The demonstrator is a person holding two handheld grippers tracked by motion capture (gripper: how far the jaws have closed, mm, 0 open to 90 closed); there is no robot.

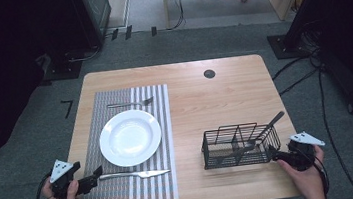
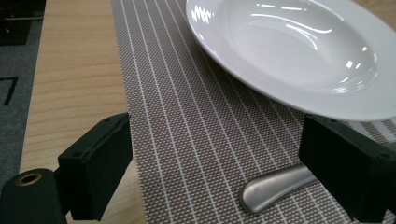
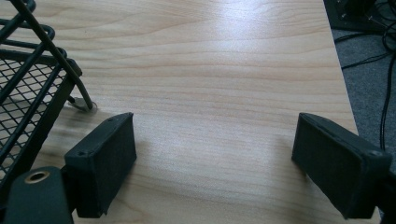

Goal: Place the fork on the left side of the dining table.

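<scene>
Jaws of the left gripper (image 2: 215, 172) stand wide apart at the lower left of the high view, the silver metal knife (image 1: 135, 174) handle lying between them on the striped grey placemat (image 1: 124, 191), below the round white plate (image 1: 130, 137). At lower right, the right gripper (image 3: 215, 168) gapes empty over the wooden bench (image 3: 224, 70), beside the black wire basket (image 1: 240, 145).

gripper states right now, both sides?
Left gripper: open, holding nothing, knife handle lying between its jaws on the placemat.
Right gripper: open, holding nothing, beside the wire basket.
</scene>
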